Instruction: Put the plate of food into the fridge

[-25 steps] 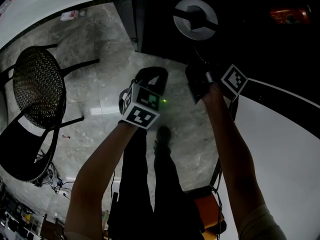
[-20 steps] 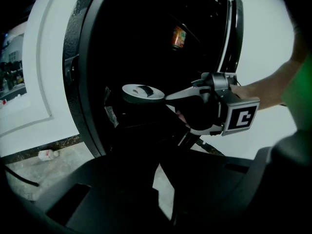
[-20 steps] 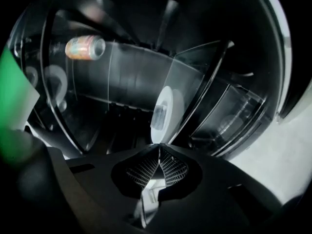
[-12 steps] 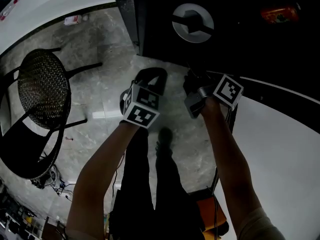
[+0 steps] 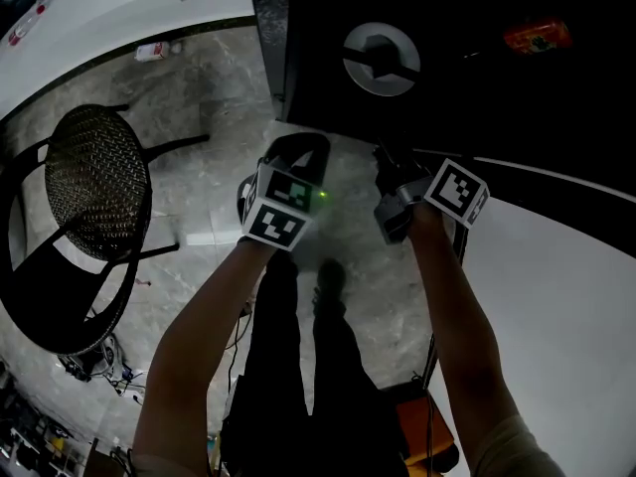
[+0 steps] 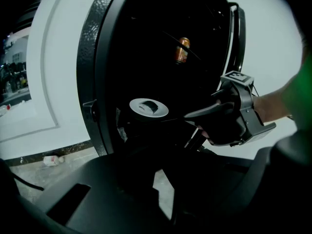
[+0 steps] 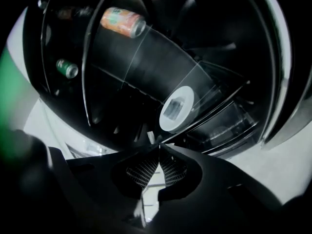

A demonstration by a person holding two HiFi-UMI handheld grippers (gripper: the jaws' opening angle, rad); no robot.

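Right hand-held gripper (image 7: 158, 149) easing back from open black fridge (image 5: 477, 97), jaws pressed together, empty; left hand-held gripper (image 5: 301, 155) likewise. White round plate of food (image 5: 381, 59) staying on shelf: placement looking done.

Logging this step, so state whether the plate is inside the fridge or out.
Inside: the plate rests on a glass shelf within the open fridge, apart from the right gripper, whose jaws hold nothing.

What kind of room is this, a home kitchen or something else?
Probably a kitchen or dining corner: an open fridge holding a plate and a drink can, a woven chair nearby, and a marbled stone floor.
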